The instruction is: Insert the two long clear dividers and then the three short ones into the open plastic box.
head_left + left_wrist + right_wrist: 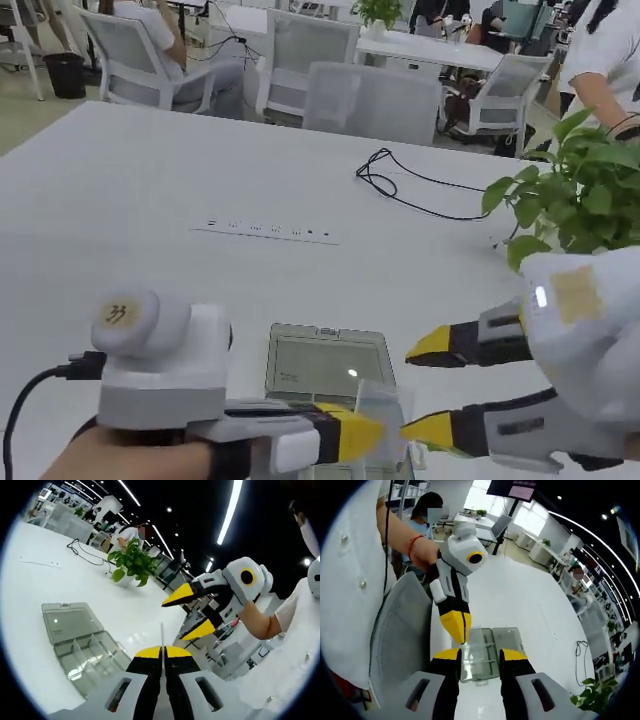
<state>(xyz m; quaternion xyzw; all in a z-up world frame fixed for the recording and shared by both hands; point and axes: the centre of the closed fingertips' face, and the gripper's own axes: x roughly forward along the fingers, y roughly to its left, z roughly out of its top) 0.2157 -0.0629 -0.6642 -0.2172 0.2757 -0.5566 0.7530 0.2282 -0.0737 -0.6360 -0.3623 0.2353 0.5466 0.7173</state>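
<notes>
The open clear plastic box (pixel 300 385) lies near the table's front edge, lid (pixel 67 622) flat towards the far side; clear partitions show in its tray (pixel 95 657). My left gripper (pixel 375 432) is shut on a thin clear divider (pixel 385 410), seen edge-on between its yellow tips (pixel 161 635), just above the box's right end. My right gripper (pixel 425 392) stands open right of it, its tips facing the divider with nothing between them. In the right gripper view the left gripper (pixel 461 639) hangs over the box (pixel 487 652), in front of my open right gripper (pixel 480 655).
A potted green plant (pixel 580 190) stands at the table's right edge, close behind the right gripper. A black cable (pixel 400 185) loops on the table beyond the box. A flush socket strip (pixel 265 231) sits mid-table. Grey chairs (pixel 370 100) and seated people line the far side.
</notes>
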